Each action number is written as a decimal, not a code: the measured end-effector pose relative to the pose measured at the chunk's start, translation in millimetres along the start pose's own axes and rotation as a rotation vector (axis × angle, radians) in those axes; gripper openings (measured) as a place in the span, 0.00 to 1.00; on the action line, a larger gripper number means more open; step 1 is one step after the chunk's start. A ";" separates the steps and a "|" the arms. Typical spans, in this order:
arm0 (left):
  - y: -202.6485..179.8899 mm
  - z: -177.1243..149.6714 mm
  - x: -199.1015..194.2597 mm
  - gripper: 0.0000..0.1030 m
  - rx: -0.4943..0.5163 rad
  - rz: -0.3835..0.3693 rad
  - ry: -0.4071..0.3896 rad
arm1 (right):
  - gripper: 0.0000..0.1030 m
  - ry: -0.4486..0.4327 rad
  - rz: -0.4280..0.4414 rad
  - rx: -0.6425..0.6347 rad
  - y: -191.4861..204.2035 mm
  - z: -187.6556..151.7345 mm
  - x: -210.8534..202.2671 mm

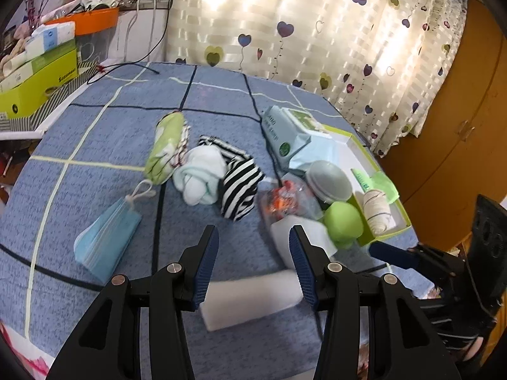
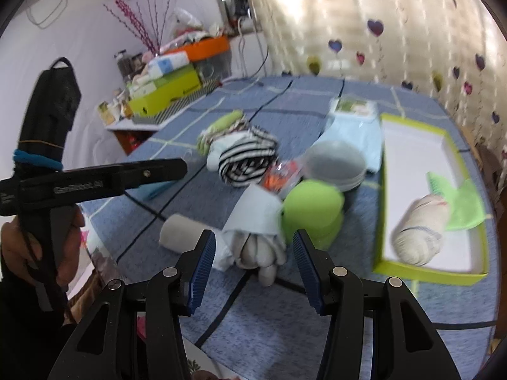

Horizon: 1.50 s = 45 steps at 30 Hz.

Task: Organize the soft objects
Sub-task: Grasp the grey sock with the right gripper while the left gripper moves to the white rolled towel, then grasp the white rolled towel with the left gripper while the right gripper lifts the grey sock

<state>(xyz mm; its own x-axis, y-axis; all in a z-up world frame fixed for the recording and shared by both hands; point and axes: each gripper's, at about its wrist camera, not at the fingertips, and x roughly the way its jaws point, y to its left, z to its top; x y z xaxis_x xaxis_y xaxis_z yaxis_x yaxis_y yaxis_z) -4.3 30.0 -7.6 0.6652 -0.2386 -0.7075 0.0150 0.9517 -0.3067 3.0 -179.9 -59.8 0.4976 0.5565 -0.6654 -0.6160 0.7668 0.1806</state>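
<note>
Soft things lie on a blue checked bedcover (image 1: 111,120). My left gripper (image 1: 253,237) is open and empty above a white folded cloth roll (image 1: 250,300). Beyond it lie a striped black-and-white sock ball (image 1: 239,190), a white sock bundle (image 1: 202,174), a green patterned cloth roll (image 1: 166,147) and a stack of blue face masks (image 1: 107,237). My right gripper (image 2: 253,240) is open and empty just before a grey-white sock bundle (image 2: 256,247) next to a green ball (image 2: 312,209). A green-rimmed tray (image 2: 421,272) at right holds a beige sock roll (image 2: 418,234) and a green cloth (image 2: 462,205).
A wipes pack (image 1: 288,133), a grey lidded bowl (image 1: 329,180) and a crinkly orange packet (image 1: 282,199) crowd the tray's left side. A side table with green boxes (image 1: 38,76) stands at the left. A heart-pattern curtain (image 1: 317,31) hangs behind, and a wooden cabinet (image 1: 459,133) stands at the right.
</note>
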 end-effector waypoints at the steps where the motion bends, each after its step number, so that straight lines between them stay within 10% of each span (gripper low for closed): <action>1: 2.8 -2.0 0.4 0.46 -0.001 0.001 0.004 | 0.49 0.016 0.002 0.004 0.3 -0.9 6.3; 14: 24.3 -11.7 11.0 0.46 0.011 -0.030 0.036 | 0.49 0.126 -0.026 0.052 0.1 -2.7 55.7; 17: 24.1 -11.7 14.3 0.46 0.019 -0.048 0.046 | 0.23 0.128 -0.030 0.049 1.9 -1.6 60.5; 31: 47.6 -17.9 6.7 0.46 0.004 -0.033 0.043 | 0.16 0.059 0.060 -0.039 33.9 28.0 76.5; 45: 12.7 -46.1 20.3 0.46 0.318 -0.021 0.109 | 0.16 -0.014 0.015 -0.042 26.8 34.2 39.1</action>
<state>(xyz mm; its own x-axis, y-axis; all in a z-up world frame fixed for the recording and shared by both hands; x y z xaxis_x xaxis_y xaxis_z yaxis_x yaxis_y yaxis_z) -25.0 28.3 -55.3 0.5787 -0.2622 -0.7723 0.2715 0.9548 -0.1207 26.9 -126.6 -56.1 0.4968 0.5722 -0.6526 -0.6482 0.7446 0.1594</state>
